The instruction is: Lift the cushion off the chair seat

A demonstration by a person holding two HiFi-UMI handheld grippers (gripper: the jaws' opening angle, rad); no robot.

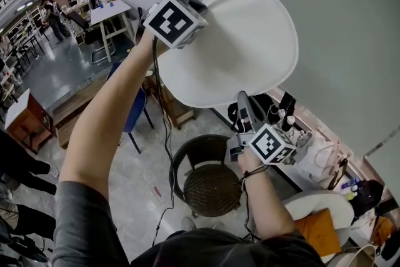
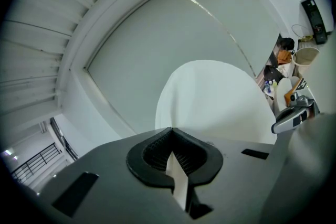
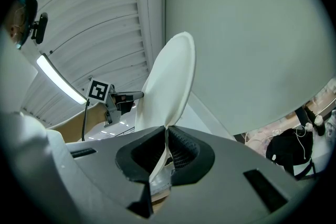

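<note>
A round white cushion [image 1: 232, 47] hangs in the air, held up high above a dark wicker chair [image 1: 210, 182] whose seat is bare. My left gripper [image 1: 199, 8] is shut on the cushion's upper left edge. My right gripper [image 1: 242, 100] is shut on its lower edge. In the left gripper view the cushion [image 2: 215, 105] spreads wide beyond the left gripper [image 2: 176, 153], with a thin fold of its edge pinched between the pads. The right gripper view has the cushion [image 3: 169, 84] edge-on, rising from the right gripper [image 3: 167, 140], and the left gripper [image 3: 134, 96] clamped on its far rim.
A blue chair [image 1: 134, 110] and a wooden bench [image 1: 75, 115] stand left of the wicker chair. A white seat with an orange pillow [image 1: 317, 227] is at lower right, with bags [image 1: 319, 159] along the grey wall [image 1: 337, 22]. People [image 1: 19, 172] stand at far left.
</note>
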